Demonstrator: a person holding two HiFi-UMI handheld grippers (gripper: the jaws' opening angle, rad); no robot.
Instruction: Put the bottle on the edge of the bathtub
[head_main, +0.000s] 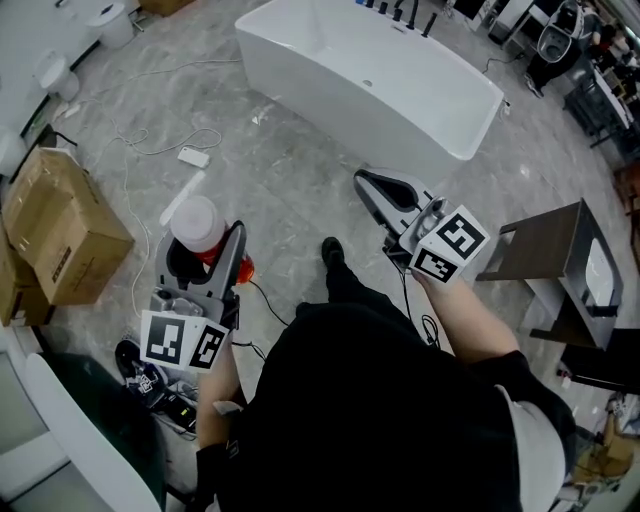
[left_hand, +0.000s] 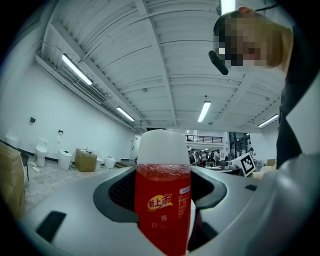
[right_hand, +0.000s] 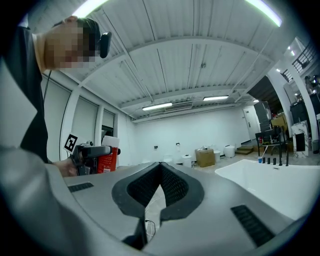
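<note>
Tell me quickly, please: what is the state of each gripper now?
Left gripper: shut on the red bottle.
Right gripper: shut, with nothing between its jaws.

Floor ahead: bare marble floor (head_main: 300, 190) is lying open between the person and the bathtub (head_main: 330, 100).
Tub rim: the near edge is running open along its length.
Left side: a cardboard box (head_main: 60, 235), loose cable (head_main: 150, 140) and a white adapter (head_main: 193, 156) are crowding the floor.
Right side: a dark stand (head_main: 545, 250) is standing near the right gripper (head_main: 368, 186), narrowing that flank.
Far end: dark fittings (head_main: 400, 15), possibly taps, are occupying the tub's far rim.
</note>
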